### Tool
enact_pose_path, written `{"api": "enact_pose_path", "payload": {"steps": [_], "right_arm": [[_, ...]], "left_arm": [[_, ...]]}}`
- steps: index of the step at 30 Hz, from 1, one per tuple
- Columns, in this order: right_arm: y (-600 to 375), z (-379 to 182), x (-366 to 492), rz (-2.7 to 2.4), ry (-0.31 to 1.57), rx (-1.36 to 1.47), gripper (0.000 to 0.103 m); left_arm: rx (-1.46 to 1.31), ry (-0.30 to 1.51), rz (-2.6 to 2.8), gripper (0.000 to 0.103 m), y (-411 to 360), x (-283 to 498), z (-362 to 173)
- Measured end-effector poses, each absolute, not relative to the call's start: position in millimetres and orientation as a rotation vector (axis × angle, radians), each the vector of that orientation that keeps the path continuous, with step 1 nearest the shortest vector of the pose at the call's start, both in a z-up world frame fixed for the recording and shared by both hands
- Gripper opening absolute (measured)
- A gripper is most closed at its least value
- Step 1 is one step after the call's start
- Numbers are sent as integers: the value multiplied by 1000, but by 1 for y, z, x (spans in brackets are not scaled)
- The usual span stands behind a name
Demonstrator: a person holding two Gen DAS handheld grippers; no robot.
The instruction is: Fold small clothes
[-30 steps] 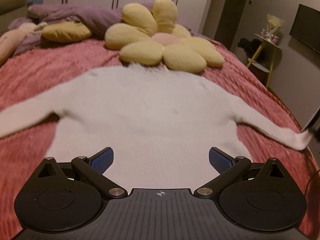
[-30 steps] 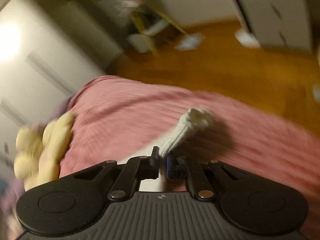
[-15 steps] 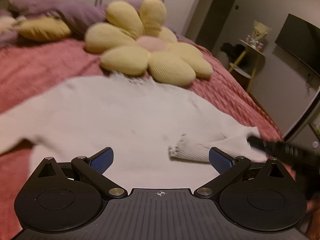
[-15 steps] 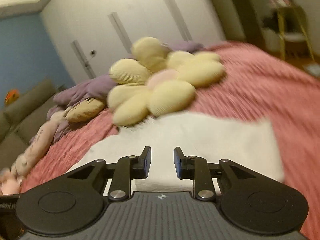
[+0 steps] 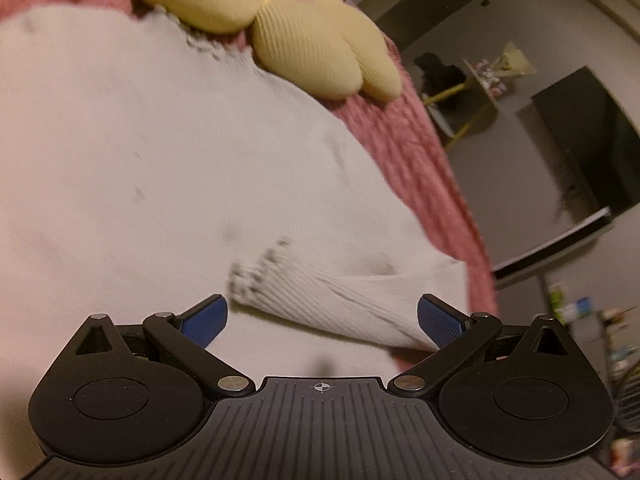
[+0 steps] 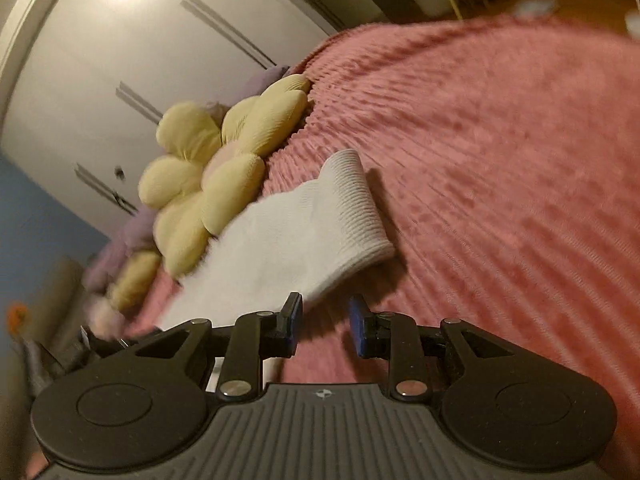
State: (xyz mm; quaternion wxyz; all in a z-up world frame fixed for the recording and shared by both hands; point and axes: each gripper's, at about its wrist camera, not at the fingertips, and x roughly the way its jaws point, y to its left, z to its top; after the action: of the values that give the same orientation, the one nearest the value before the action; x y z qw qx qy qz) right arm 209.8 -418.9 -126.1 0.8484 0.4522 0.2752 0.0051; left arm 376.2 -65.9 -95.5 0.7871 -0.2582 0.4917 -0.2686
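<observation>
A white knit sweater point(image 5: 160, 140) lies flat on the pink bedspread point(image 5: 400, 128). Its right sleeve is folded in across the body, with the ribbed cuff point(image 5: 260, 276) pointing left. My left gripper point(image 5: 320, 312) hovers just over that sleeve, open wide, and its blue pads touch nothing. In the right wrist view the sweater point(image 6: 280, 240) ends in a ribbed edge point(image 6: 352, 208) that curls up off the bed. My right gripper point(image 6: 325, 308) sits just in front of that edge. Its jaws are opening, with only bedspread point(image 6: 500, 160) between them.
A yellow flower-shaped pillow point(image 5: 304, 40) lies against the sweater's collar, also in the right wrist view point(image 6: 208, 184). A small yellow-legged side table point(image 5: 480, 92) and a dark screen point(image 5: 592, 140) stand beyond the bed's right edge. White wardrobe doors point(image 6: 120, 60) rise behind the bed.
The right gripper carried the sleeve's cuff across onto the sweater's body, let it go and opened. The left gripper moved closer over the sweater and tilted, staying wide open.
</observation>
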Motion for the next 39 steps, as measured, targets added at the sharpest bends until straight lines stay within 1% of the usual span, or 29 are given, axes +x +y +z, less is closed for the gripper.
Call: {"api": "enact_pose_path", "payload": {"steps": [3, 8, 9, 10, 12, 17, 21, 26, 27, 28, 29, 30, 31, 32, 33, 34, 35, 36, 39], "right_arm": [[-417, -123, 217, 51, 559, 1027, 29], [-396, -102, 230, 158, 515, 1007, 31], [-391, -98, 234, 157, 506, 986, 35], [-386, -95, 240, 145, 517, 956, 37], [-374, -95, 260, 147, 549, 901, 38], [-357, -131, 299, 186, 740, 914, 38], [-357, -139, 275, 298, 766, 959, 38], [-364, -138, 247, 302, 763, 958, 37], [-365, -136, 243, 299, 749, 961, 38], [-367, -136, 240, 292, 736, 962, 43], [-371, -135, 236, 276, 719, 964, 46], [-376, -134, 231, 258, 703, 964, 52], [-381, -133, 225, 239, 686, 964, 54], [-387, -134, 220, 224, 670, 971, 54], [-392, -135, 215, 210, 658, 982, 54], [-397, -135, 212, 195, 647, 992, 54], [-401, -135, 207, 177, 636, 997, 54], [-404, -135, 205, 160, 628, 996, 54], [-407, -132, 207, 143, 618, 984, 54]], "left_arm": [[-527, 1056, -573, 103, -66, 372, -96], [-520, 1072, -601, 103, -65, 368, -99], [-520, 1072, -603, 103, -65, 368, -99], [-520, 1074, -601, 103, -66, 368, -100], [-529, 1081, -603, 103, -67, 368, -102], [-504, 1097, -644, 103, -69, 368, -104], [-517, 1099, -647, 103, -64, 373, -110], [-541, 1100, -652, 103, -74, 371, -115], [-530, 1102, -655, 103, -78, 370, -114], [-517, 1103, -651, 103, -81, 370, -115], [-505, 1101, -646, 98, -83, 369, -114], [-495, 1099, -645, 80, -85, 369, -112], [-488, 1105, -639, 68, -85, 370, -113], [-473, 1123, -616, 51, -87, 372, -113], [-453, 1130, -598, 37, -90, 373, -113], [-428, 1130, -581, 31, -93, 373, -111], [-408, 1127, -564, 19, -95, 373, -109], [-403, 1123, -555, 11, -95, 373, -106], [-413, 1052, -549, 11, -86, 373, -84]]}}
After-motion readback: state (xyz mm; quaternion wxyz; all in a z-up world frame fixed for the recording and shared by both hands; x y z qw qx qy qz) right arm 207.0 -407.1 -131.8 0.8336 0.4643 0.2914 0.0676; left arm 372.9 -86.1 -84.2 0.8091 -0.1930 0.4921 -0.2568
